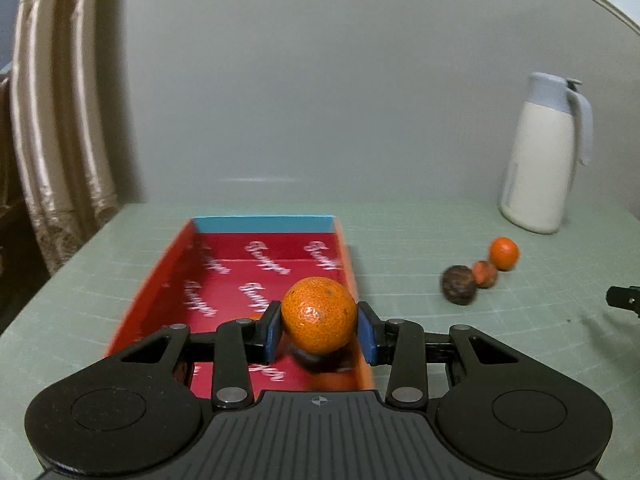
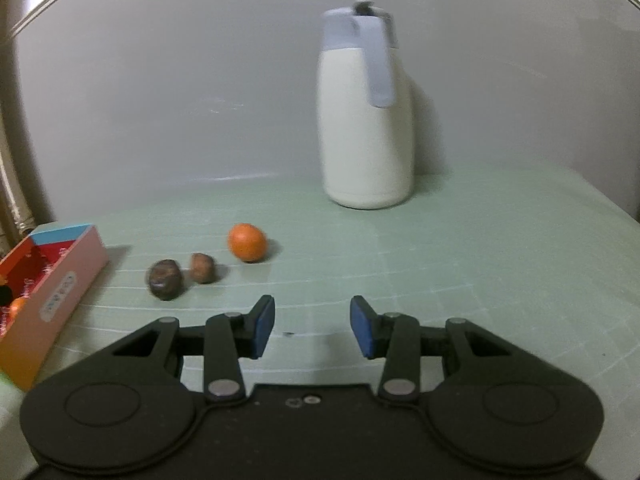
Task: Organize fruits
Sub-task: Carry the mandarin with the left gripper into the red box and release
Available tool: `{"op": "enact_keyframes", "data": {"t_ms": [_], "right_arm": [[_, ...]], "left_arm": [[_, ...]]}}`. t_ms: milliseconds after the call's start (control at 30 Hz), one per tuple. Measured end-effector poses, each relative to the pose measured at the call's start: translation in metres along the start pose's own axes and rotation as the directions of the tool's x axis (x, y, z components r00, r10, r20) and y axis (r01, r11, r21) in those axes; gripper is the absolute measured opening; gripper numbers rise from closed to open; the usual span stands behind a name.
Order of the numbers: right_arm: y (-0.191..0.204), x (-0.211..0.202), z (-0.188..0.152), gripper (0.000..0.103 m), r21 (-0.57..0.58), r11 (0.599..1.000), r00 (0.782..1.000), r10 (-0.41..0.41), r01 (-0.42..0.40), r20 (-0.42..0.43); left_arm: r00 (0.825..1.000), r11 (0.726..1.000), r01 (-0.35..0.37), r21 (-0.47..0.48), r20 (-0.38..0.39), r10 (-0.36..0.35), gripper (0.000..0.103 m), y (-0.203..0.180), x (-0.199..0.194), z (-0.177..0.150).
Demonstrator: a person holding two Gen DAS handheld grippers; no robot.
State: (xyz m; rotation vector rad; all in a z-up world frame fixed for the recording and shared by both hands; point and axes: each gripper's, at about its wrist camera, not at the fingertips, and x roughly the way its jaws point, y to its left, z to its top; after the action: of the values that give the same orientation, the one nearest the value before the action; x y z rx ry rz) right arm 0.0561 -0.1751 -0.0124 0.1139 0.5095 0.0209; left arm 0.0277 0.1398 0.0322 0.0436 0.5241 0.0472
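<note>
My left gripper [image 1: 319,330] is shut on an orange tangerine [image 1: 319,314], held above the near right corner of a red box [image 1: 224,280] with a blue far wall. More fruit lies in the box under the tangerine, blurred. On the mat to the right lie a dark brown fruit [image 1: 459,290], a small reddish fruit [image 1: 485,274] and a small orange [image 1: 504,253]. My right gripper [image 2: 312,328] hangs open over the mat with nothing between its blue pads; the dark fruit [image 2: 165,279], reddish fruit [image 2: 201,267] and orange [image 2: 247,241] lie ahead on its left, the box [image 2: 60,280] further left.
A tall white jug [image 2: 366,120] with a grey lid and handle stands at the back of the green gridded mat [image 2: 460,280]; it is also at the right in the left wrist view, jug [image 1: 540,160]. A curtain [image 1: 60,128] hangs at the left past the table edge. A grey wall runs behind.
</note>
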Motion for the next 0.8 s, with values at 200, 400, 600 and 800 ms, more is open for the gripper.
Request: {"op": "enact_keyframes", "data": {"t_ms": [200,400,600,800], "right_arm": [[0.025,-0.001,-0.001,0.041,-0.037,0.999,1.000,0.026,-0.026,-0.002],[0.036,0.002,-0.001,0.041,-0.055,0.998,0.999,0.034,-0.034,-0.011],[0.038,0.001,-0.002,0.041,-0.056,0.998,0.999,0.040,-0.040,-0.014],[0.037,0.001,-0.001,0.042,-0.055,0.998,0.999,0.041,-0.042,-0.014]], "left_arm": [[0.999,0.997,-0.042,-0.059,-0.030,0.041,0.039,0.031,0.011,-0.005],[0.997,0.997,-0.060,-0.044,-0.044,0.058,0.039,0.033,0.017,-0.010],[0.998,0.997,-0.070,-0.031,-0.012,0.069,0.068,0.030,0.012,-0.009],[0.998,0.998,-0.060,-0.020,0.001,0.060,0.068,0.024,0.007,-0.007]]}}
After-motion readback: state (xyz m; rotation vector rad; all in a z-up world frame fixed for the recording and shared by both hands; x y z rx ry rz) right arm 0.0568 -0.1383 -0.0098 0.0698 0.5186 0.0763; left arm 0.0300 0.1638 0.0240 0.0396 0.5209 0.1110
